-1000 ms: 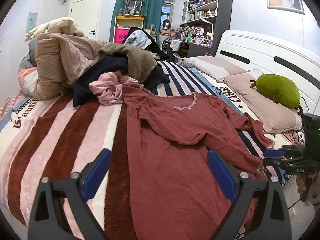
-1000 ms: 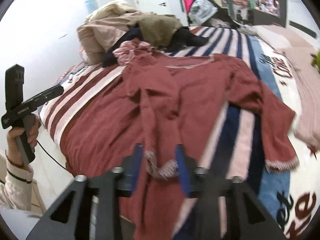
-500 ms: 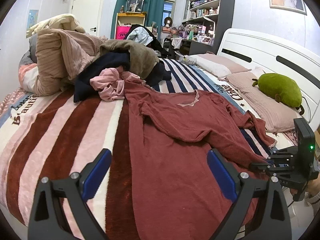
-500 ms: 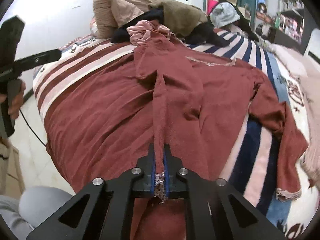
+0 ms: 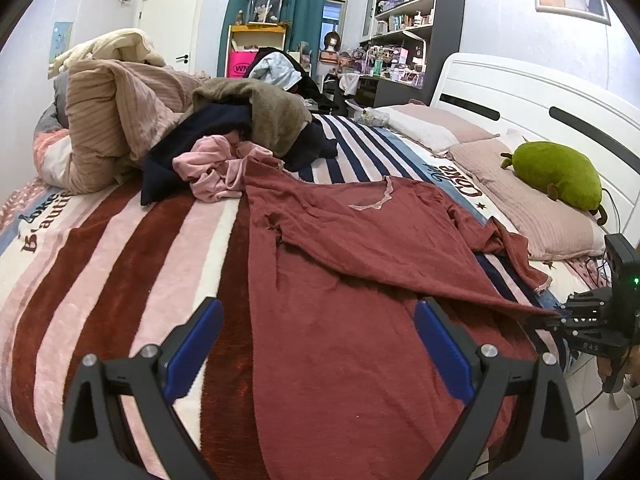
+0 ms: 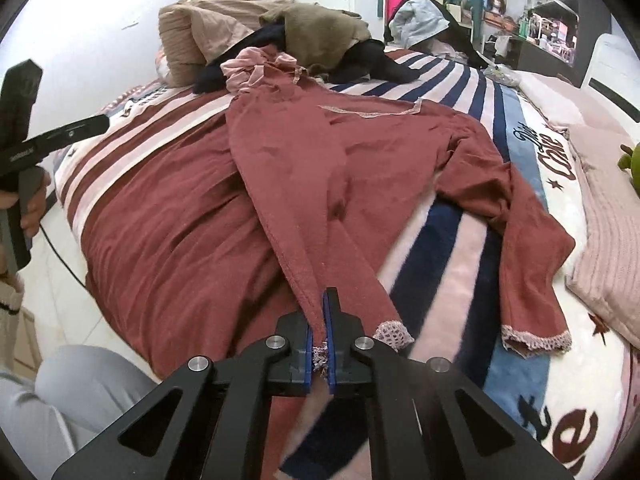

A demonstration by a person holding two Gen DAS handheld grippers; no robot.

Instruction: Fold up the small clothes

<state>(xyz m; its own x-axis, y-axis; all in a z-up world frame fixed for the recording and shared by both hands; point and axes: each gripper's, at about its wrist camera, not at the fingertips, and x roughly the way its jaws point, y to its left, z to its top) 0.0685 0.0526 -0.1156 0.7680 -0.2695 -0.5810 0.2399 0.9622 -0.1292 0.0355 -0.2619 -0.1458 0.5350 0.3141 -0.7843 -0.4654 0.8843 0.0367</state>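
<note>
So the red top (image 6: 360,168) is lying spread out across the striped blanket (image 5: 120,264) on the bed, neckline pointing toward the pile of clothes (image 5: 224,140) at the far end. The right gripper (image 6: 325,340) is clamping down on the lacy cuff of one sleeve (image 6: 304,240), fingers (image 6: 306,354) squeezed fully together with just the frayed trim poking out between the blue pads, and that sleeve is running taut in a straight line from the shoulder down over the body of the top to the near edge of the bed. The other sleeve (image 6: 528,264) is lying loose off to the right over the navy and pink stripes, its lace cuff resting flat on the blanket. The left gripper (image 5: 316,356) is hovering over the lower part of the top, fingers (image 5: 196,344) spread wide and gripping nothing, the fabric just sitting below them. From the right camera you can see a hand (image 6: 32,208) holding that left gripper out past the bed's left side. A green plush toy (image 5: 556,176) is sitting on the pink pillow (image 5: 540,220) by the headboard, well apart from the top.
</note>
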